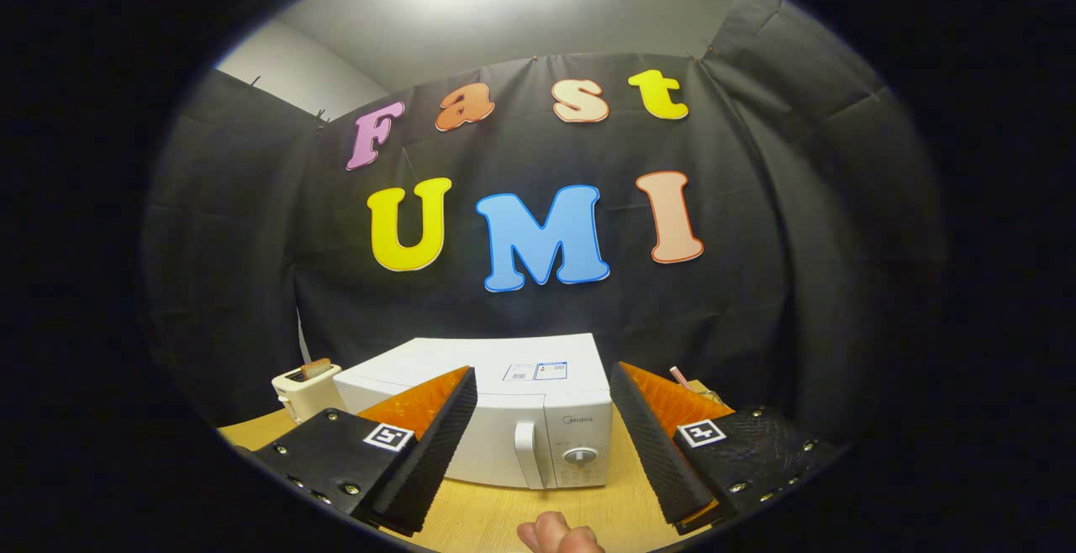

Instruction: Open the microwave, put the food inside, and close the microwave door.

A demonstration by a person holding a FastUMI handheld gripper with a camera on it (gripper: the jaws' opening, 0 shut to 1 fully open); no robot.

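A white microwave (504,402) stands on the wooden table (496,519), its door shut, with a vertical handle (526,452) and a round dial (580,455) on its right side. My gripper (542,389) is open, its two fingers spread wide, and the microwave front shows in the gap beyond them. Nothing is held between the fingers. A fingertip of a person's hand (559,534) shows on the table just below the gripper. I cannot make out the food.
A small cream toaster (304,389) with a slice in its slot stands left of the microwave. A small striped object (683,378) peeks out behind the right finger. Black cloth walls close the booth behind and at both sides.
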